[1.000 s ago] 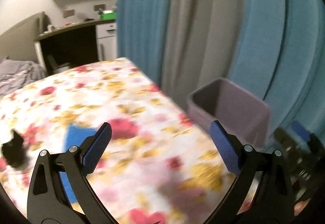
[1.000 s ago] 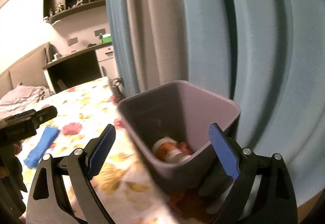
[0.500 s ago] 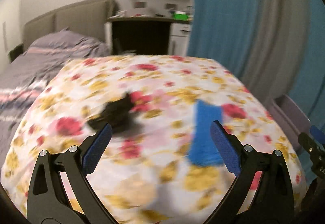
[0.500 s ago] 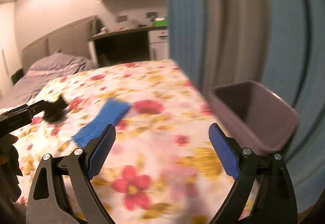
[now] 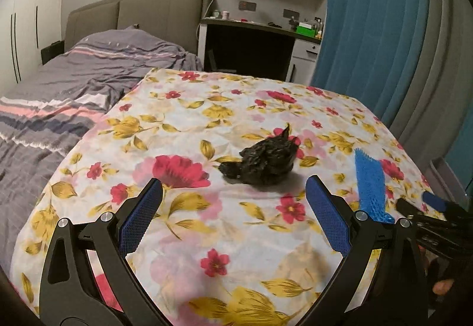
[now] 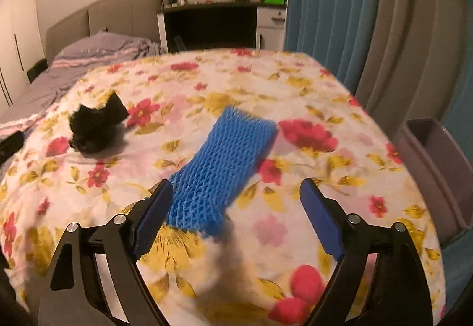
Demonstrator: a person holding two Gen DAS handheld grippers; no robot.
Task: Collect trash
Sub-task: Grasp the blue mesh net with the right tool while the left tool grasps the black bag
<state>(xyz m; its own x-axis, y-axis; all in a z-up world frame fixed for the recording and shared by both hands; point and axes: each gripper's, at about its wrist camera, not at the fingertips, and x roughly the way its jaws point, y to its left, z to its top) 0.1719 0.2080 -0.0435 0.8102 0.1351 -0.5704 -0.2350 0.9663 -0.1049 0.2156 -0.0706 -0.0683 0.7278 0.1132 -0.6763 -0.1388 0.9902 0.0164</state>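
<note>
A crumpled black plastic bag [image 5: 264, 162] lies on the floral tablecloth [image 5: 189, 125], just ahead of my open, empty left gripper [image 5: 233, 207]. It also shows at the left in the right wrist view [image 6: 94, 126]. A blue foam mesh sleeve [image 6: 220, 169] lies flat on the cloth, its near end between the fingers of my open, empty right gripper [image 6: 236, 207], close to the left finger. The sleeve shows at the right in the left wrist view [image 5: 369, 184]. A grey-purple trash bin [image 6: 437, 166] stands beyond the table's right edge.
Blue and grey curtains [image 5: 384, 30] hang along the right side. A bed with a striped grey cover [image 5: 74, 83] lies to the left. A dark desk [image 5: 248, 42] and shelves stand at the back. The right gripper's tip [image 5: 431, 207] shows in the left wrist view.
Both grippers have swung left, away from the bin and toward the table. The black bag is now in front of the left gripper and the blue sleeve in front of the right.
</note>
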